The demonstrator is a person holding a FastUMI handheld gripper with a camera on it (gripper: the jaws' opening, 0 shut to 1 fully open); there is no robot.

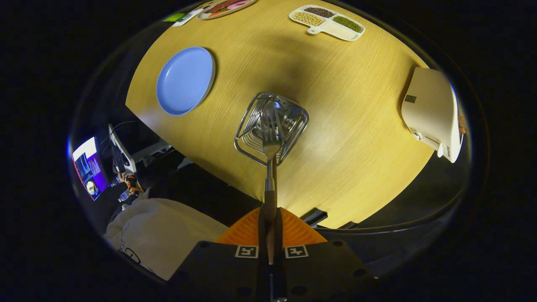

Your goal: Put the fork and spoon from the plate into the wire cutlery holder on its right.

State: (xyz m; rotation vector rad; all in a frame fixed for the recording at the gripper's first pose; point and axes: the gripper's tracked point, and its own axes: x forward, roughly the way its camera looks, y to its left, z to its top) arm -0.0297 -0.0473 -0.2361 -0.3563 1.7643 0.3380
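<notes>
My gripper (pixel 270 214) is shut on the handle of a metal fork (pixel 271 144), which points straight ahead from between the fingers. Its tines hang above the open top of the wire cutlery holder (pixel 251 126), which stands on the wooden table just ahead of the fingers. Inside the holder, just past the tines, I see the rounded bowl of a spoon (pixel 272 108). The blue plate (pixel 184 79) lies on the table to the left of the holder, its surface bare.
A white divided dish of beans (pixel 335 28) and a plate of food (pixel 224 7) sit at the table's far side. A white appliance (pixel 432 113) lies at the right. The table's near edge (pixel 218 178) runs below the holder; white cloth (pixel 159 235) and a screen (pixel 88 167) lie beyond.
</notes>
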